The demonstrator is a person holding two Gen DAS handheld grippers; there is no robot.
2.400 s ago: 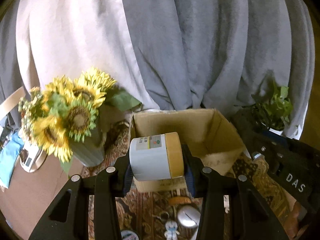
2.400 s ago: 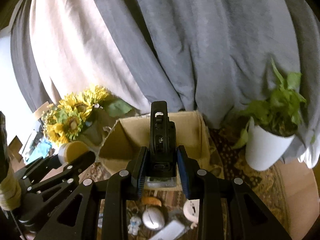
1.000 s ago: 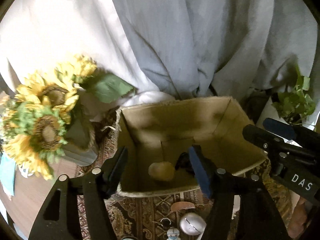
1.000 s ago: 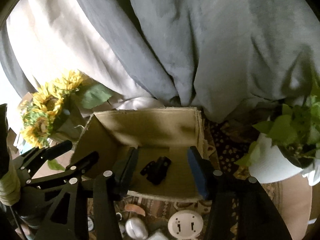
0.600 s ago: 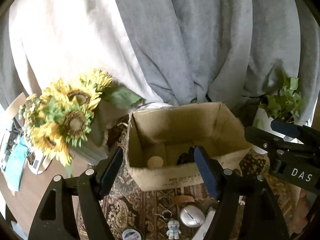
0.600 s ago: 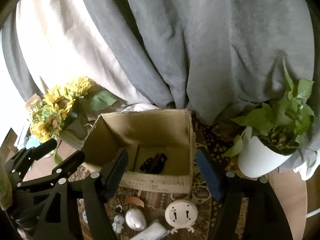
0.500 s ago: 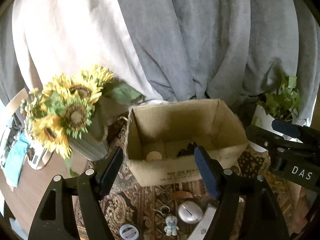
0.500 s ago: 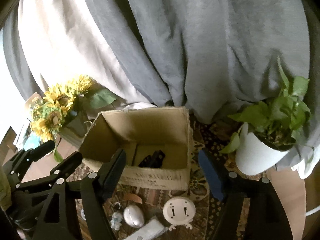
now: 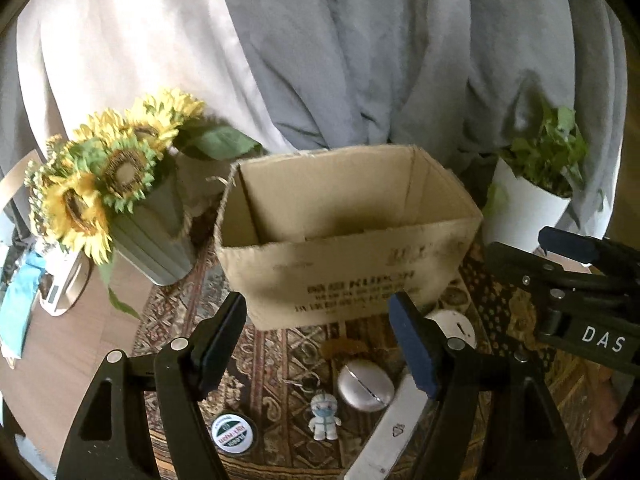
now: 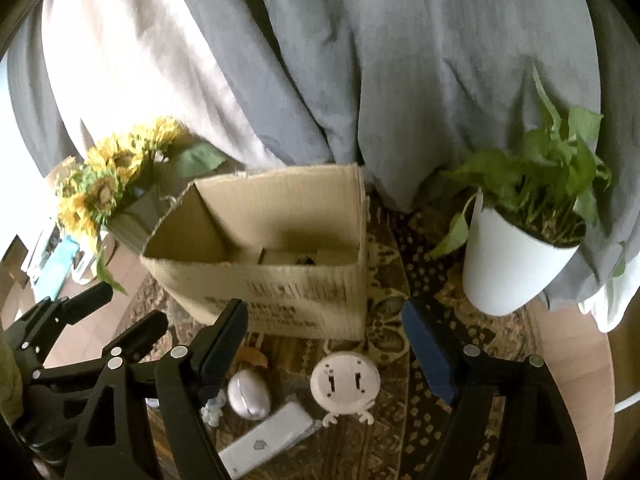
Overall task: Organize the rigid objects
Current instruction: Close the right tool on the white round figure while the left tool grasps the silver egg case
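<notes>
An open cardboard box (image 9: 352, 272) stands on a patterned rug; it also shows in the right wrist view (image 10: 280, 292), with a dark object (image 10: 304, 258) barely visible inside. My left gripper (image 9: 320, 340) is open and empty, held in front of the box. My right gripper (image 10: 324, 344) is open and empty too. On the rug before the box lie a silver oval case (image 9: 365, 385), a small figurine (image 9: 324, 420), a round tin (image 9: 233, 433), a white flat bar (image 9: 390, 432) and a white round device (image 10: 345, 384).
A sunflower bunch in a grey pot (image 9: 120, 200) stands left of the box. A white pot with a green plant (image 10: 516, 260) stands to its right. Grey and white curtains (image 9: 360, 60) hang behind. Wooden floor lies left of the rug.
Both grippers let go of a jar and a black device into the box, then drew back and down. The box now looks farther away, and more of the rug's objects show.
</notes>
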